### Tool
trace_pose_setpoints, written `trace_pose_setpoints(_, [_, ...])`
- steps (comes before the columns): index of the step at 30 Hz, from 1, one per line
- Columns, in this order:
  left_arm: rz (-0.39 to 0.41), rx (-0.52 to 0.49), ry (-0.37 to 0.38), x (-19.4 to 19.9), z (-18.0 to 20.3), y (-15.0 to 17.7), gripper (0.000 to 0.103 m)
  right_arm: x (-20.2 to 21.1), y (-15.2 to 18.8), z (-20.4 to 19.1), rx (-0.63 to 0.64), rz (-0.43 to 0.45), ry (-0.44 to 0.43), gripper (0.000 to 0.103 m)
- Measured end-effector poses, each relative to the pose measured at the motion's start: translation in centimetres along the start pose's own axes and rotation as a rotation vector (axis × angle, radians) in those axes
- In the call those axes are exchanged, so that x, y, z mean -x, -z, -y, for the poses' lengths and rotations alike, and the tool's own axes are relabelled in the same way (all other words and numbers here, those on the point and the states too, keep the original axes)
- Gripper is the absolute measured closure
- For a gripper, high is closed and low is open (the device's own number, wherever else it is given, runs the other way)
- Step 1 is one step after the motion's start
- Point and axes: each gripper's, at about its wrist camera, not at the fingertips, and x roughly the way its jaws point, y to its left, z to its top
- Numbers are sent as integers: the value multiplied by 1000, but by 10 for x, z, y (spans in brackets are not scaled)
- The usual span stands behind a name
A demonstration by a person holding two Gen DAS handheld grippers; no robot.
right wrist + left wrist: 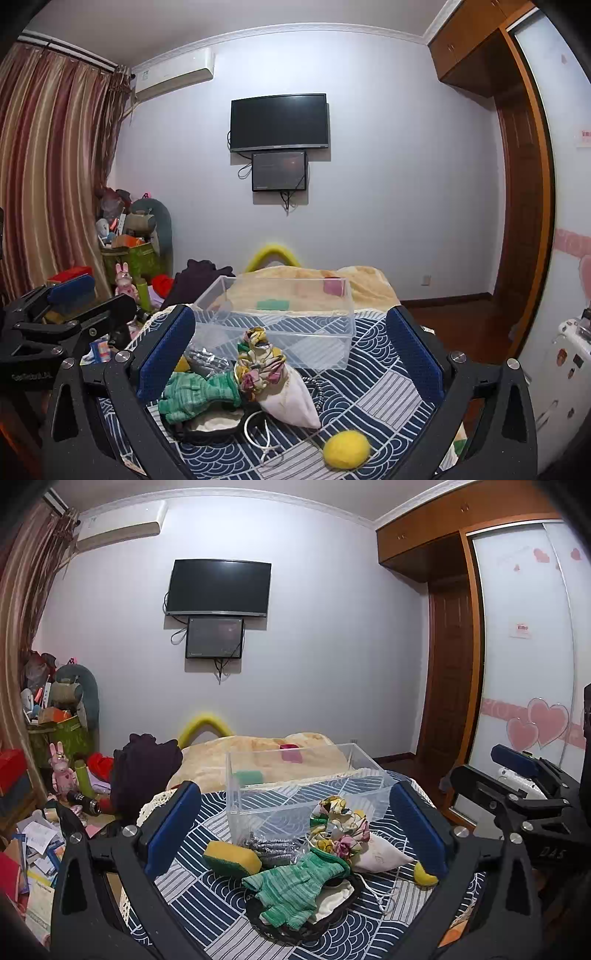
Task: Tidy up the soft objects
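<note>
A clear plastic bin (pixel 306 786) (pixel 280 317) stands empty on the blue patterned cloth (pixel 207 893). In front of it lies a pile: a green knit glove (pixel 295 886) (pixel 195 395), a floral scrunchie (pixel 340 827) (pixel 258 358), a white pouch (pixel 380 856) (pixel 291 402), a yellow-green sponge (pixel 231 857), silver scourers (pixel 273 847) (pixel 205 358) and a yellow ball (pixel 424 874) (pixel 346 448). My left gripper (pixel 295 834) is open and empty, above the pile. My right gripper (pixel 291 354) is open and empty, also above the pile.
A beige blanket (pixel 266 757) with a green sponge (pixel 249 777) and a pink sponge (pixel 290 751) lies behind the bin. Dark clothing (pixel 144 771) is heaped at the left. Clutter and boxes (pixel 37 842) fill the floor to the left. A wardrobe (pixel 524 646) stands at the right.
</note>
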Motion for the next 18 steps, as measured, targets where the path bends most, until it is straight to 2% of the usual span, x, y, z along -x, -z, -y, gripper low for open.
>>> trace_pose_setpoints(18, [11, -10, -6, 6, 2, -4, 0, 0, 0, 1, -15, 6, -6, 0])
